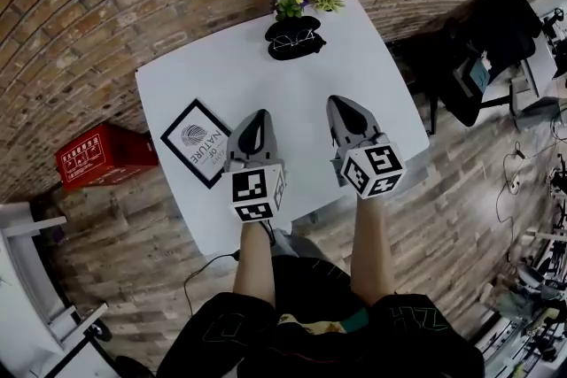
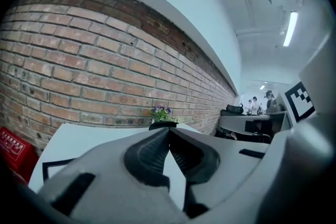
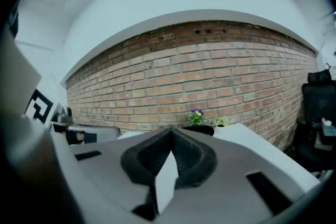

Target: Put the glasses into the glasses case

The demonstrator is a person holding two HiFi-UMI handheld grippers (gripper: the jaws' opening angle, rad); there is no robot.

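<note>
Against a red brick wall (image 1: 106, 4) stands a white square table (image 1: 372, 93), seen from above. At its far edge, just beside a small potted plant with purple flowers (image 1: 290, 3), lies the black oval glasses case (image 1: 295, 49). The thin wire-framed glasses (image 1: 296, 37) rest on top of it. I cannot tell whether they lie in an open half or on a shut lid. A black-framed print with a white mat (image 1: 197, 142) lies on the left part of the table, and a red box (image 1: 104, 157) stands on the floor beyond that side.

Both tools hover over the near part of the table, well apart from the case. The left gripper (image 1: 259, 114) has its jaws pressed together with nothing between them, and the right gripper (image 1: 337, 100) is clenched and empty in the same way. I judge that the task is not begun and that the reach forward comes first.

Several things could go wrong from here. The frame is thin and smooth, so a grip on a lens or an arm may slip or bend it. The case is light and near the table edge, so a push from a jaw could slide it against the plant or off the table. If the arms of the glasses are not folded, the case will not close over them.
</note>
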